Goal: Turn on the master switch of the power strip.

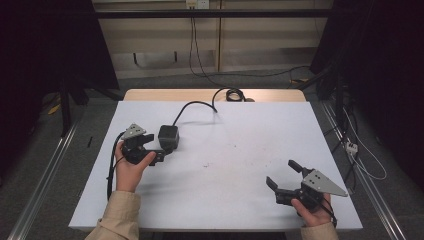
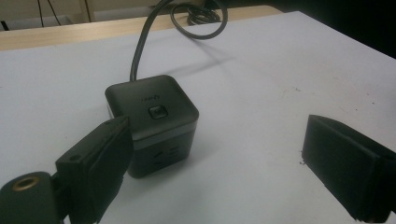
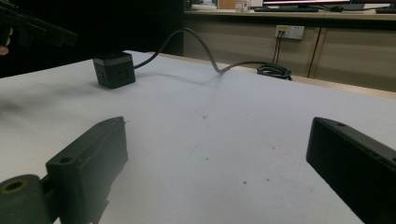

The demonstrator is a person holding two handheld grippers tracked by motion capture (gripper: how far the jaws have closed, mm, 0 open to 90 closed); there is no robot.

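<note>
A black cube-shaped power socket [image 1: 168,136] with a button on top stands on the white table [image 1: 225,150], left of centre. Its thick black cable [image 1: 195,104] runs toward the far edge. My left gripper [image 1: 156,148] sits just in front of it, jaws spread wide and open. In the left gripper view the cube [image 2: 152,116] lies just ahead of the left jaw, off to one side of the gap, and nothing is between the jaws of the gripper [image 2: 217,140]. My right gripper [image 1: 281,172] rests near the front right, open and empty [image 3: 217,135], far from the cube [image 3: 113,69].
The cable ends in a coil [image 1: 232,94] on the bare wooden strip at the table's far edge. A wall outlet [image 3: 289,31] sits on the panel behind. Loose cables lie on the floor at the right [image 1: 360,150]. A metal rail [image 1: 45,175] runs along the left side.
</note>
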